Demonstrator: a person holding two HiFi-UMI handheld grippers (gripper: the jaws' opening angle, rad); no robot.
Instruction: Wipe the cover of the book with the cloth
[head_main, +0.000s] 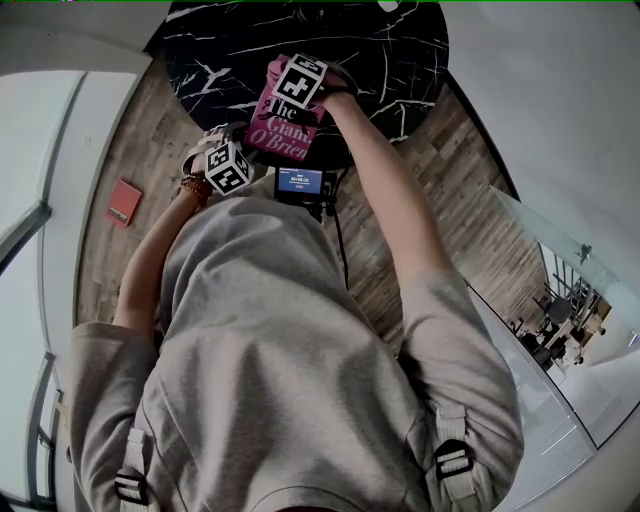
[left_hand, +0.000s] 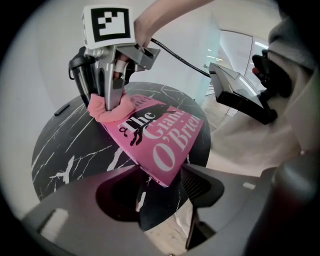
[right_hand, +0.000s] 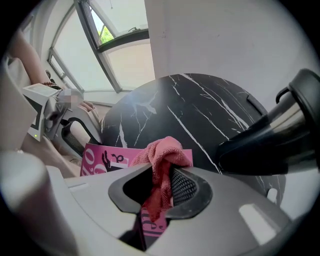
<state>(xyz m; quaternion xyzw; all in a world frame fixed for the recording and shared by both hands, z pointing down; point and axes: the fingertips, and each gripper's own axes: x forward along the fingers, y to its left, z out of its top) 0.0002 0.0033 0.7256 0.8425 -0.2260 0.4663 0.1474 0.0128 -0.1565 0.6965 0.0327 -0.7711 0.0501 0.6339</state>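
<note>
Right gripper (right_hand: 160, 180) is clamped tight on the cloth (left_hand: 112, 111), a pink-red bunch pinched between its jaws, with a loose fold spilling over the top of them. That cloth is down on the book (left_hand: 160, 135), pressed onto the far corner of the pink cover just beyond the word "The". The book itself lies flat and face up on the round black marble table (left_hand: 65, 145), turned at an angle, its near corner close to the table's edge on the person's side. Over to the left gripper (left_hand: 160, 172): its jaws stand wide apart and grip nothing. The book's near corner pokes in between them, and the ribbed pad (left_hand: 200, 186) on one side sits just beside that corner without pressing it. From the head view, a small device with a lit screen (head_main: 300, 183) hangs at the person's chest, and a flat red thing (head_main: 125, 202) lies on the wooden floor (head_main: 130, 130), well apart from the table.
</note>
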